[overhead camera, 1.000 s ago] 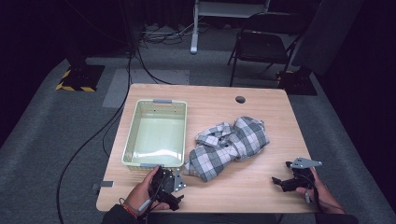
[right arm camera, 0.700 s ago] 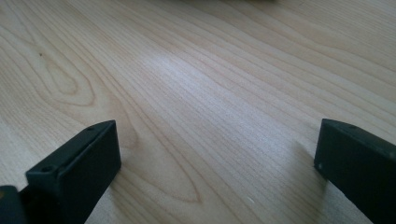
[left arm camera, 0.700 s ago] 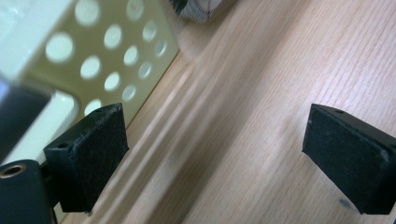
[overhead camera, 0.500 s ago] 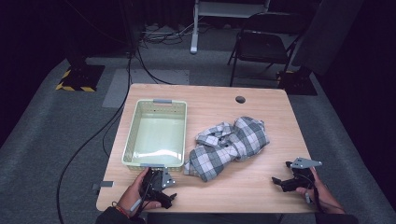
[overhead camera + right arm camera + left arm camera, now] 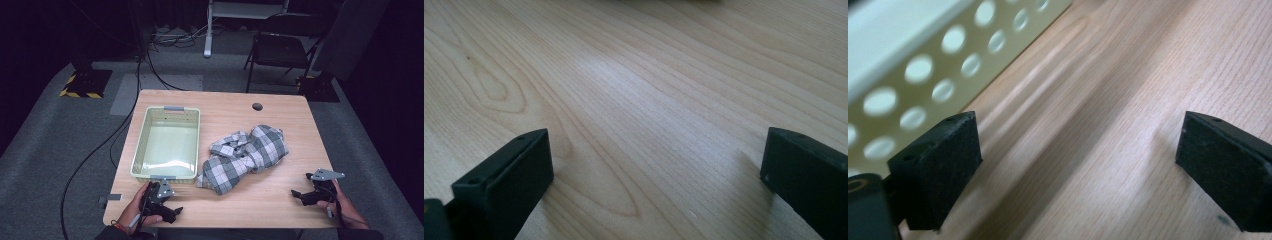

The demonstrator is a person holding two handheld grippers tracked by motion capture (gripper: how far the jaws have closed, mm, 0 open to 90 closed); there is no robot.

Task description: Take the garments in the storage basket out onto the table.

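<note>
A crumpled grey-and-white plaid shirt (image 5: 245, 157) lies on the wooden table, right of centre. To its left stands a pale green perforated basket (image 5: 141, 150) with nothing in it. My left gripper (image 5: 172, 212) lies low at the near edge, just in front of the basket and left of the shirt's near corner. Its jaws have just been opening and stand wide with only bare wood between them (image 5: 1078, 135); the basket wall (image 5: 923, 75) is close at their left. My right gripper (image 5: 298, 196) rests at the near right, open over bare wood (image 5: 654, 150), well apart from the shirt.
The table (image 5: 280, 215) has a round cable hole (image 5: 257, 106) near its far edge. Beyond it on the grey carpet stand a dark folding chair (image 5: 280, 50) and a white stand, and cables (image 5: 100, 150) run down the left side.
My left gripper has drawn back from the shirt's near corner, leftward and toward the table's near edge, sinking lower. The shirt, the basket and the right gripper have not moved.
</note>
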